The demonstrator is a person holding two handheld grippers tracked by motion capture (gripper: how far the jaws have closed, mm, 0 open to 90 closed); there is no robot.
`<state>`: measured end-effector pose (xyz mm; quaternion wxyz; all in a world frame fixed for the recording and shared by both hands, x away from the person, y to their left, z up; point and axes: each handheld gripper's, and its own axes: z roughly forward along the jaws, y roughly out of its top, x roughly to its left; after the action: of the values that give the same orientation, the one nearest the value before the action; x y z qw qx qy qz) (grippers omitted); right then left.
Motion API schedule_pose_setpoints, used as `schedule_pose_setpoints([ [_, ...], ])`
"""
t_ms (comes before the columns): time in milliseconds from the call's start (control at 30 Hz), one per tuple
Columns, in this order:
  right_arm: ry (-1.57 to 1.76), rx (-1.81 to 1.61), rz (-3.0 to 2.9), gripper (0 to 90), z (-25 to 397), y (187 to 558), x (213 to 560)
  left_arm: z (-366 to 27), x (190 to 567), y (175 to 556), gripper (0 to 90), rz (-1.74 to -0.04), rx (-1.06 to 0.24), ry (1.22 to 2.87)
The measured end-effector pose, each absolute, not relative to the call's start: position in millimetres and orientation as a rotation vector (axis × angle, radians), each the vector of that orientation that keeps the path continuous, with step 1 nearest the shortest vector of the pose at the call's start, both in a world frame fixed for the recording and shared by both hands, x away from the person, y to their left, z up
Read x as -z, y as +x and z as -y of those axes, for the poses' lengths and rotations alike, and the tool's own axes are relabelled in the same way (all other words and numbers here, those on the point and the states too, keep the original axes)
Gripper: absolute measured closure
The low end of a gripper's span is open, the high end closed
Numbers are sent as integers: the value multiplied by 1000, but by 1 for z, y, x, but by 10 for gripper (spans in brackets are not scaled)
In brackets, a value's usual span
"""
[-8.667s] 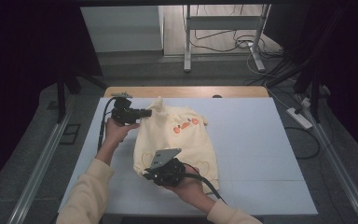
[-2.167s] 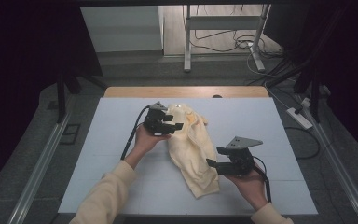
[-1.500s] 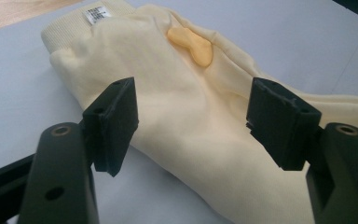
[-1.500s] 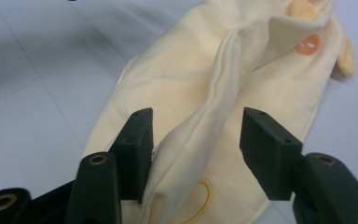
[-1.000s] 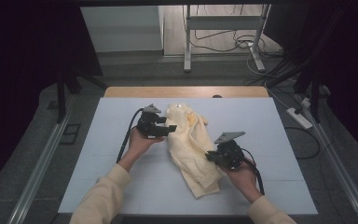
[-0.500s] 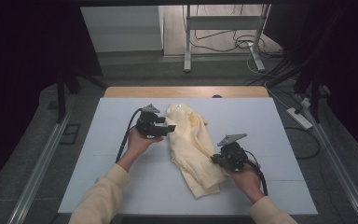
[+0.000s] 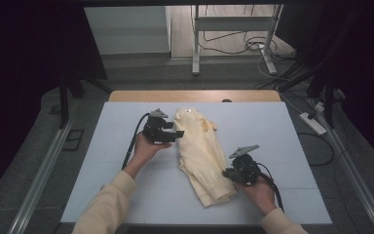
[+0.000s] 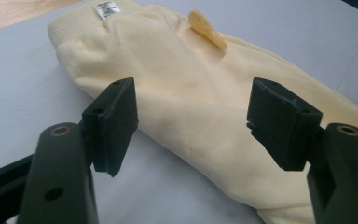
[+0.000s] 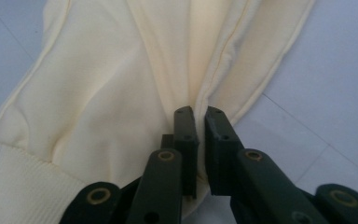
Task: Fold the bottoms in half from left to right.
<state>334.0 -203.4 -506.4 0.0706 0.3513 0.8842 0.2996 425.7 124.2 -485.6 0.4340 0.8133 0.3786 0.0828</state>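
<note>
A pale yellow sweatshirt (image 7: 202, 146) lies folded into a long narrow strip on the white table (image 7: 272, 131), running from the far middle toward the near right. My left gripper (image 7: 179, 134) is beside its upper left edge. In the left gripper view it stands open (image 8: 191, 121), low over the table, with the cloth (image 8: 191, 84) just beyond the jaws and a white label (image 8: 106, 8) at the ribbed end. My right gripper (image 7: 226, 173) is at the strip's lower right edge. In the right gripper view its jaws (image 9: 200, 114) are shut on a fold of the cloth (image 9: 121, 93).
A wooden strip (image 7: 195, 95) borders the table's far side. Beyond it stand a metal frame (image 7: 195, 44) and floor cables (image 7: 253, 46). A power strip (image 7: 314, 123) lies on the floor at the right. A metal rail (image 7: 44, 170) runs along the table's left side.
The right gripper has come in from the right and pinched the sweatshirt's lower right edge. The left gripper has backed slightly left off the upper end.
</note>
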Motion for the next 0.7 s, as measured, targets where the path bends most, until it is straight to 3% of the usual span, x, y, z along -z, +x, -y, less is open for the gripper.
schedule_pose_setpoints([
  [133, 1050, -907, -2578, 548, 208, 332, 500, -123, 486, 426, 328, -937, -206, 2029],
  [200, 1033, -962, -2555, 513, 209, 331, 495, -123, 486, 427, 328, -938, -204, 2028],
  [700, 744, -1149, -2668, 459, 171, 305, 479, -125, 485, 427, 318, -946, -208, 2027],
])
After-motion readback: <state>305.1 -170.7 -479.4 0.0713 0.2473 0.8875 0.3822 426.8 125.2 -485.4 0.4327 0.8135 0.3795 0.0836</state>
